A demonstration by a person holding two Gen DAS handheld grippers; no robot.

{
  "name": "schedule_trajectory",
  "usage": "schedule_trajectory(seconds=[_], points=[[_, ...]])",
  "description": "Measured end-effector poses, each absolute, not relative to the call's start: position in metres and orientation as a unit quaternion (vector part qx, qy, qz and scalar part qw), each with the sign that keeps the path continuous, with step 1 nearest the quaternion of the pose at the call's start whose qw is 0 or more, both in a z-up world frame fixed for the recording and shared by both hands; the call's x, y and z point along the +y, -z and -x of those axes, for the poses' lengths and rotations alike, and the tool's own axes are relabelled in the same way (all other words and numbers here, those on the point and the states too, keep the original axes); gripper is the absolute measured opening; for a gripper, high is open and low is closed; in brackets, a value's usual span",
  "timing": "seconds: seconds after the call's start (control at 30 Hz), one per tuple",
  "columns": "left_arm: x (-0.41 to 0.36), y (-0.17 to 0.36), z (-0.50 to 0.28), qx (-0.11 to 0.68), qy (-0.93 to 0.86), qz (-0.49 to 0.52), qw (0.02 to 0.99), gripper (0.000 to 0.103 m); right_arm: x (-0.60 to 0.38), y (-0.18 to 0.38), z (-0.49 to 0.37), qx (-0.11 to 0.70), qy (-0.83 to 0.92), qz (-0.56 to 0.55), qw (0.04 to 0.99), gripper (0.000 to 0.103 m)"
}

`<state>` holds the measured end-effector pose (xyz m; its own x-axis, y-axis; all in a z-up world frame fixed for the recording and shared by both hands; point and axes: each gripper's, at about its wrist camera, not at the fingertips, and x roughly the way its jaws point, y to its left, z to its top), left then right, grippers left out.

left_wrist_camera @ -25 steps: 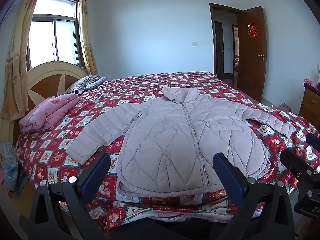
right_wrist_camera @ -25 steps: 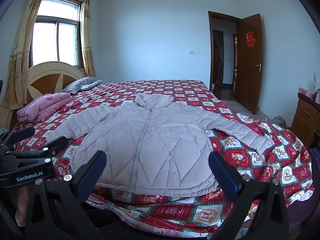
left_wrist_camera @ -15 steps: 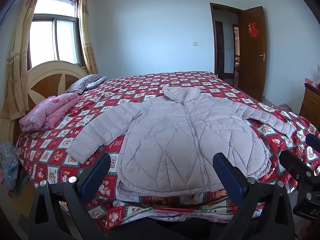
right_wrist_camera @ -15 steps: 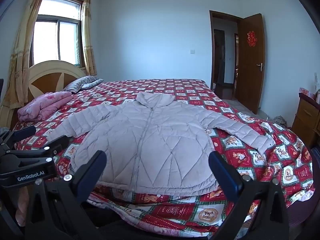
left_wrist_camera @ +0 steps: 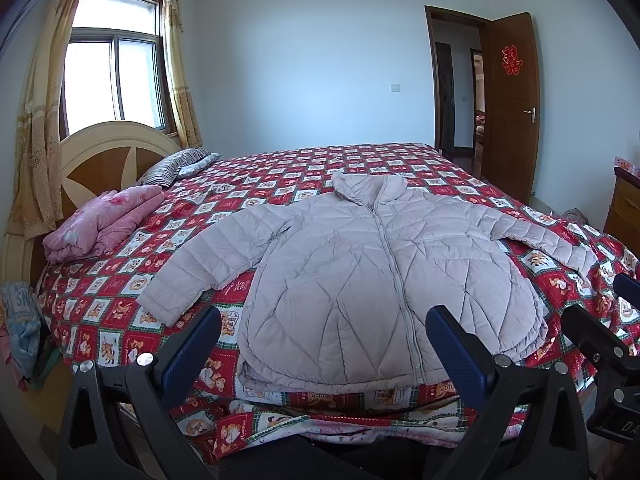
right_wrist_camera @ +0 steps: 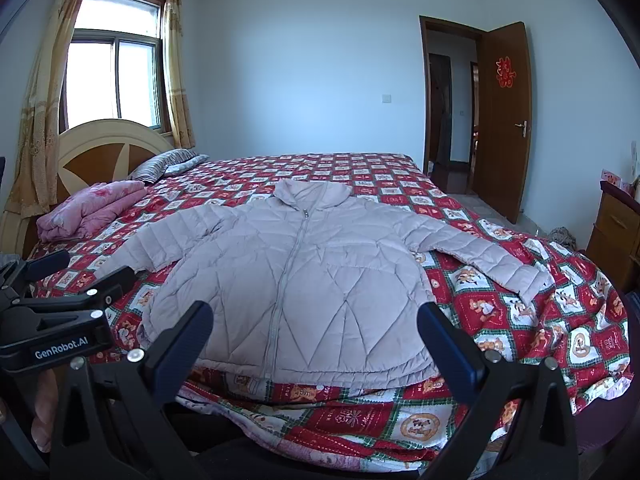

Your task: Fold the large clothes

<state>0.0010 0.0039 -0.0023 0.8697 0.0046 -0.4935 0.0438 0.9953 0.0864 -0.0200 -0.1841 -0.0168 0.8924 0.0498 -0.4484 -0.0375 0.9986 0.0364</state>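
Jacket (left_wrist_camera: pixel 380 280) spread flat, zipped, sleeves out at 9 and 3 o'clock for folding; left gripper (left_wrist_camera: pixel 324 344) and right gripper (right_wrist_camera: pixel 316 336) at 6 o'clock, jaws apart, empty.

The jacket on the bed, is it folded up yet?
No, spread out. The jacket lies flat, zipped, both sleeves stretched sideways on the bed.

Daylight from window (left_wrist_camera: pixel 114 80), overexposed; sharp focus; fisheye bending, dark corners.

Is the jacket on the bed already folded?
No. The jacket lies flat and zipped on the bed, both sleeves spread outward.
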Motion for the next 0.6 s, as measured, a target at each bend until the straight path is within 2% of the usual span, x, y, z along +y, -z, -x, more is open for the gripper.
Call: schedule_trajectory(seconds=[0.6], points=[[0.0036,0.0022,-0.0018,0.252,0.007,-0.046,0.967,0.102,-0.1836,0.0234,0.0195,0.237,-0.024,-0.018,0.971,0.103]])
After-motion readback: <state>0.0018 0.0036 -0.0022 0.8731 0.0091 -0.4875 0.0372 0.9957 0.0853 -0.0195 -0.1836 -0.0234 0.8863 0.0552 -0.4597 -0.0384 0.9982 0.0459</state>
